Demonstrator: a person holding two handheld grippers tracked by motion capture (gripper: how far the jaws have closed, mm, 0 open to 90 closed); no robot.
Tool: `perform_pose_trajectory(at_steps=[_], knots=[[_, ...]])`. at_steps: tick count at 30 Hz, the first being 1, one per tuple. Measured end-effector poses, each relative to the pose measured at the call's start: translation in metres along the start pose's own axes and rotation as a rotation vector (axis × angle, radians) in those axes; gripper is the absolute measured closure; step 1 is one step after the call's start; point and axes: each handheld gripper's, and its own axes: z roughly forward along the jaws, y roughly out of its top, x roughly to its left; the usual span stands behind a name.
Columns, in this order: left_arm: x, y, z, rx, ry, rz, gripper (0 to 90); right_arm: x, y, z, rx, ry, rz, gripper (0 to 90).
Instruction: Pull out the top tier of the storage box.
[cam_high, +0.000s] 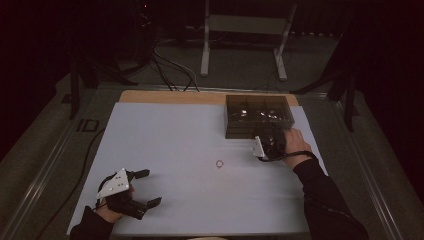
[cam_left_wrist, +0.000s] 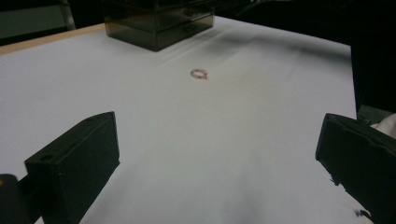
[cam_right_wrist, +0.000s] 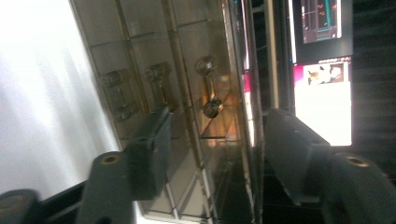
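From the high view, a smoky transparent drawer box (cam_high: 257, 116) stands at the far right of the white-covered bench (cam_high: 170, 135), and the right gripper (cam_high: 270, 142) is at its near front face, the hand behind it. A small pinkish ring (cam_high: 219, 163) lies alone on the sheet near the middle, well apart from the box and from the left gripper (cam_high: 147, 187), which rests at the near left corner with its jaws spread and nothing between them. In the left gripper view, the ring (cam_left_wrist: 199, 73) lies far ahead of the parted jaws, the drawer box (cam_left_wrist: 159, 23) beyond it. In the right gripper view, the jaws stand partly apart around the box's front edge (cam_right_wrist: 219, 116), beside three knob-ended drawer handles (cam_right_wrist: 208, 86); whether the pads press on it cannot be told. A lit screen (cam_right_wrist: 322, 70) glows behind, its writing too blurred to read.
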Motion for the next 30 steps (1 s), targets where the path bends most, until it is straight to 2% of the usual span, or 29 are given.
perform_pose_trajectory(at_steps=[8, 13, 22, 30], knots=[[0.000, 0.000, 0.000, -0.005, -0.001, -0.003, 1.1, 0.003, 0.002, 0.002, 0.015, -0.023, -0.044, 47.1], [0.000, 0.000, 0.000, -0.005, -0.001, -0.003, 1.1, 0.006, 0.004, 0.005, 0.029, -0.061, -0.066, 57.7], [0.000, 0.000, 0.000, 0.000, -0.001, 0.000, 1.1, 0.009, 0.004, 0.008, 0.044, -0.068, -0.093, 71.0], [0.000, 0.000, 0.000, 0.000, -0.001, -0.002, 1.1, 0.012, 0.005, 0.013, 0.048, -0.069, -0.106, 75.9]])
